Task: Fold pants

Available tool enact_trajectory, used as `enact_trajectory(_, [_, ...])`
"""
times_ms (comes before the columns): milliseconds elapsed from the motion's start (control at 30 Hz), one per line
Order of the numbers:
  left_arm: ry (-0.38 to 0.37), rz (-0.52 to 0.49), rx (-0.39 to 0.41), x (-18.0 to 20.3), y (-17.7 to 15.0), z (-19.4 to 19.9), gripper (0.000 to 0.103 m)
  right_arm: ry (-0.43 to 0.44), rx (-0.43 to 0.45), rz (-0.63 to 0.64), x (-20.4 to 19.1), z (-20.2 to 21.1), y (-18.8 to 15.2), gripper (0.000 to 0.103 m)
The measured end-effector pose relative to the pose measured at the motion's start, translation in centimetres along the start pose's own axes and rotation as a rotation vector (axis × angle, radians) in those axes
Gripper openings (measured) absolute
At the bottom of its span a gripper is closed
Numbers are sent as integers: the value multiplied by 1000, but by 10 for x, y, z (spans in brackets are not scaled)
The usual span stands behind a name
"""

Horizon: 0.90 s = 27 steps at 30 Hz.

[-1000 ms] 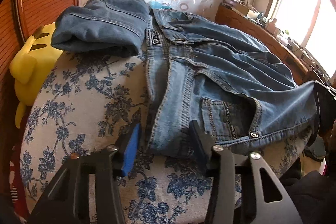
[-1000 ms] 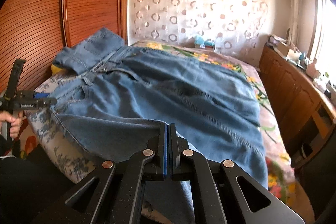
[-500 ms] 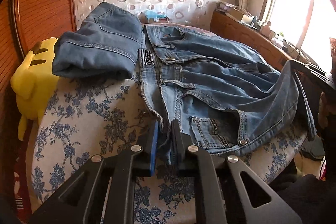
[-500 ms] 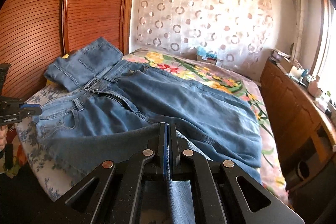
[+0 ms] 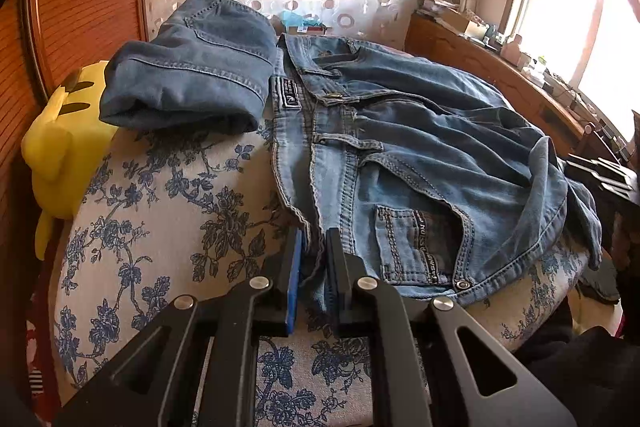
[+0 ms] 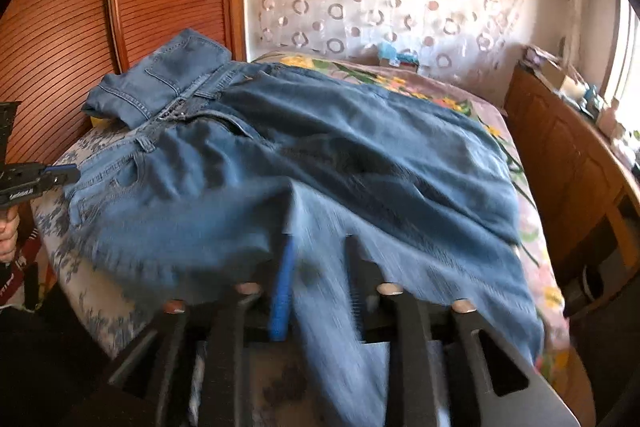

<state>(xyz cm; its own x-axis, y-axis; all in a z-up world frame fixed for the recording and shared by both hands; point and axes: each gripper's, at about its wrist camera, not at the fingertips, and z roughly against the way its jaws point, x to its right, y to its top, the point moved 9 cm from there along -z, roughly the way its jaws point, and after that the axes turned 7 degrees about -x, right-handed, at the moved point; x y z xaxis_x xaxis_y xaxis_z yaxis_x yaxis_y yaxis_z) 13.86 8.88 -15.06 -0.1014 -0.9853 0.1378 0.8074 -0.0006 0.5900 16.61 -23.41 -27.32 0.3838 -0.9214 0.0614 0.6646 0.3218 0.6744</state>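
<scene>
The blue jeans lie spread on the bed, waistband toward the left. My left gripper is shut on the waistband corner at the bed's near edge; it also shows in the right wrist view. My right gripper stands open, with denim of the jeans lying loose between its fingers; this view is blurred. The right gripper's black body shows at the right edge of the left wrist view.
A second, folded pair of jeans sits at the head of the bed beside a yellow plush toy. A blue-flowered cover lies under the waistband. A wooden cabinet runs along the right; a wooden wall stands left.
My right gripper has opened and let go of the fabric, which dropped onto the jeans. My left gripper stays shut on the waistband and has shifted slightly.
</scene>
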Motion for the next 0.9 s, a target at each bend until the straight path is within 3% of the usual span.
enact_trajectory(167, [17, 3, -9, 0, -1, -3, 13, -1, -29, -8, 7, 30, -31, 39])
enact_trajectory(467, [38, 23, -28, -8, -14, -1, 21, -43, -107, -40, 21, 38, -84, 39])
enact_trajectory(700, [65, 47, -46, -20, -23, 0, 41, -88, -119, -21, 18, 45, -89, 39])
enact_trajectory(900, [48, 52, -44, -22, -29, 3, 44, -80, -121, -26, 15, 42, -89, 39])
